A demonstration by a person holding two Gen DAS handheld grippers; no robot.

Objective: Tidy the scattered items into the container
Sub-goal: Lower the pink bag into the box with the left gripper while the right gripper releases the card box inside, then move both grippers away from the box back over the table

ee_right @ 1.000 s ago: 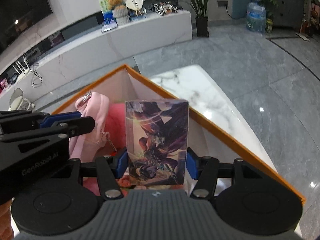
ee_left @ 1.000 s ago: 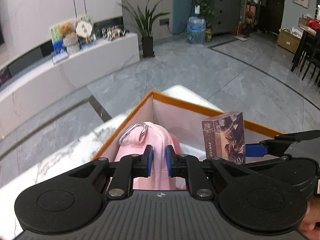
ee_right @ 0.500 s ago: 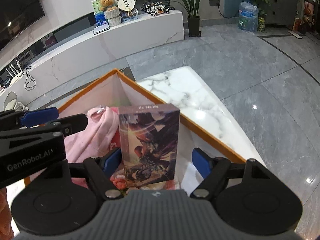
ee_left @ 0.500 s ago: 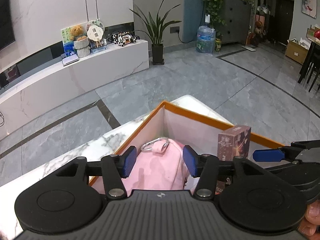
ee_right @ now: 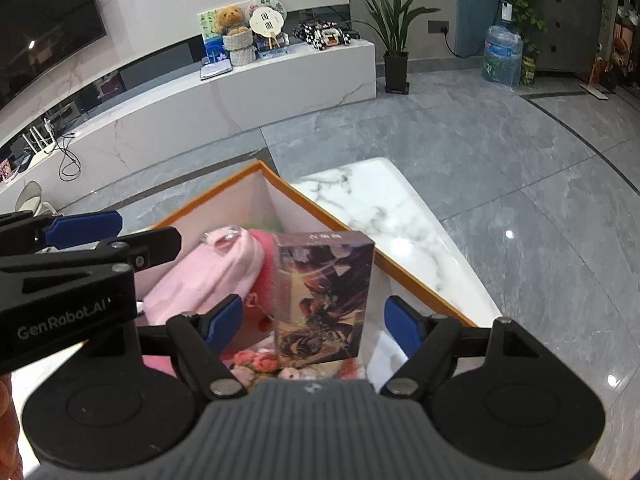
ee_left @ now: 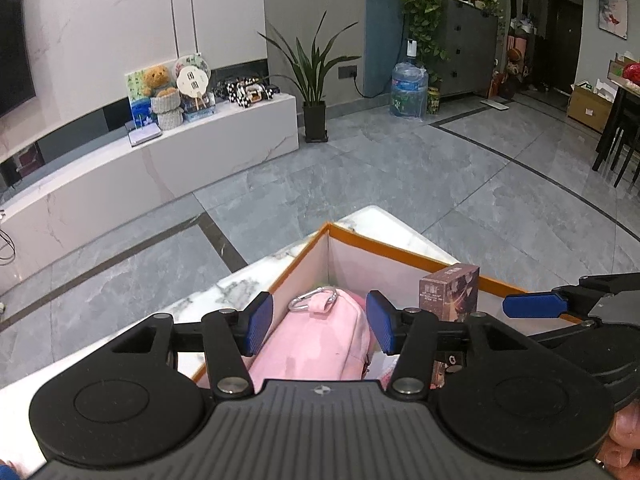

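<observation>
Left gripper (ee_left: 320,322) fingers spread wide, empty, above soft pink fabric pouch (ee_left: 316,344) inside orange-rimmed white box (ee_right: 320,216). Right gripper (ee_right: 314,322) likewise wide, empty; upright dark illustrated card box (ee_right: 322,296) stands between, untouched.

The left claw (ee_left: 320,322) hung with its blue pads spread wide over the orange-rimmed box (ee_left: 400,249) on the marble worktop (ee_left: 240,284). A pink pouch (ee_left: 320,340) lay inside, and a printed carton (ee_left: 449,294) stood upright beside it. The right claw's blue pad (ee_left: 534,306) showed at the right edge.
</observation>
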